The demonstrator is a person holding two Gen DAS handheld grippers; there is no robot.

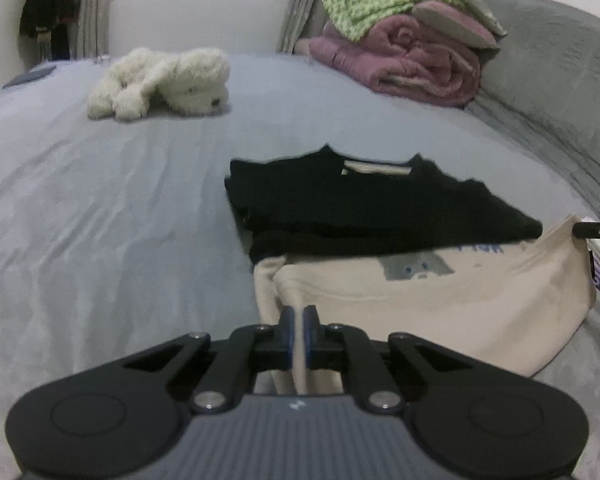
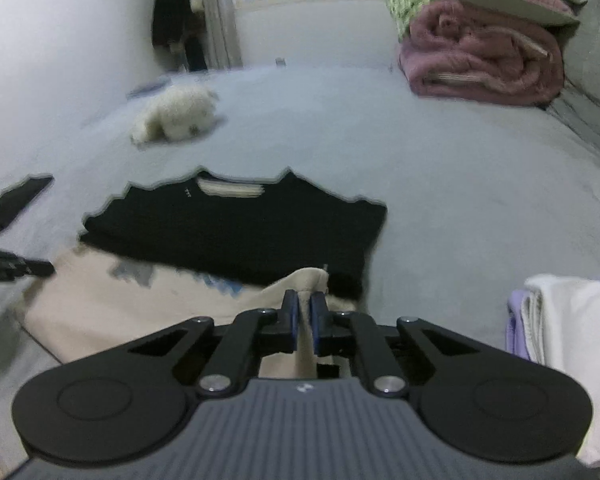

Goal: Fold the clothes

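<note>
A cream sweatshirt (image 1: 440, 304) with a blue-grey print lies on the grey bed, near side toward me. My left gripper (image 1: 299, 316) is shut on its left edge. My right gripper (image 2: 304, 304) is shut on its right edge, and the cloth (image 2: 140, 304) rises between the pads. A folded black sweater (image 1: 364, 208) lies just beyond it, and it also shows in the right wrist view (image 2: 236, 228). The right gripper's tip shows at the far right of the left wrist view (image 1: 596, 230).
A white plush dog (image 1: 164, 82) lies far left on the bed (image 1: 100, 220). Rolled pink and green blankets (image 1: 412, 52) stack at the grey headboard (image 1: 560, 92). Folded white and lilac clothes (image 2: 568, 328) sit at the right. A dark flat object (image 2: 18, 200) lies at the left.
</note>
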